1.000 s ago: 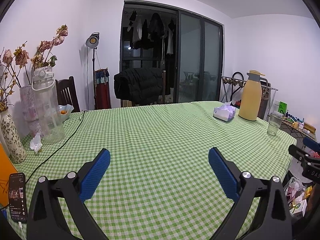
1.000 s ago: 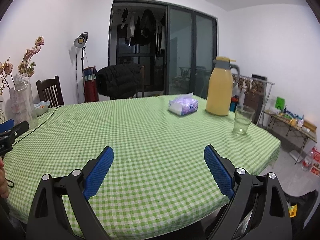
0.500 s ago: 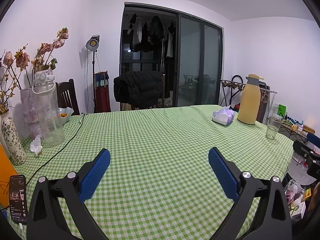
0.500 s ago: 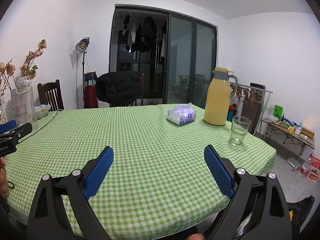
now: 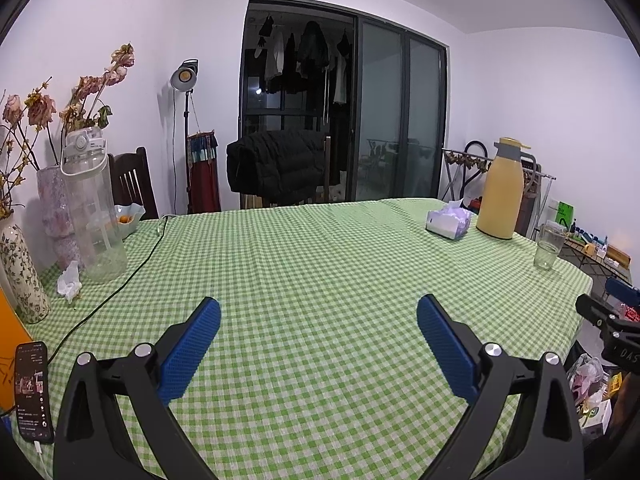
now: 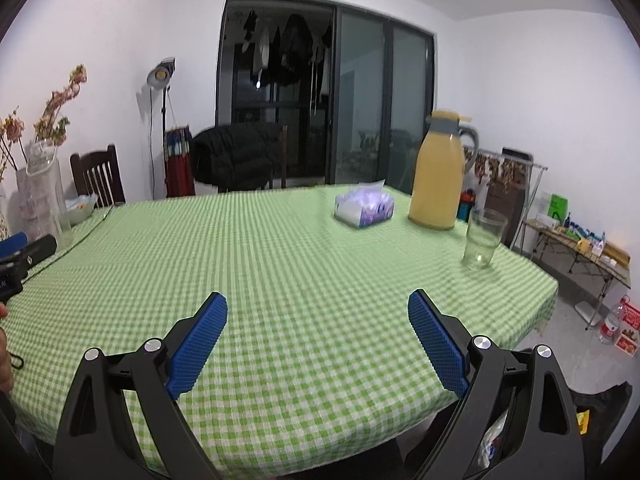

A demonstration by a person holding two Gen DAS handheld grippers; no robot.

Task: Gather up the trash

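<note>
A crumpled white tissue point(image 5: 69, 283) lies on the green checked tablecloth point(image 5: 320, 264) at the far left, beside a clear water bottle point(image 5: 93, 208). My left gripper point(image 5: 318, 312) is open and empty over the near middle of the table, well right of the tissue. My right gripper point(image 6: 318, 306) is open and empty above the table's near edge. A trash bag with wrappers point(image 5: 588, 384) sits on the floor at the table's right; its black rim shows in the right wrist view point(image 6: 600, 400).
Flower vases point(image 5: 24, 276) and a phone point(image 5: 34, 392) on a black cable point(image 5: 120, 280) stand at left. A tissue box point(image 6: 364, 208), yellow thermos point(image 6: 438, 176) and empty glass point(image 6: 482, 240) stand at the back right. Chairs line the far side.
Both views tilted up and then back down a little. The right gripper has shifted slightly forward and right along the near edge. Both grippers stayed open.
</note>
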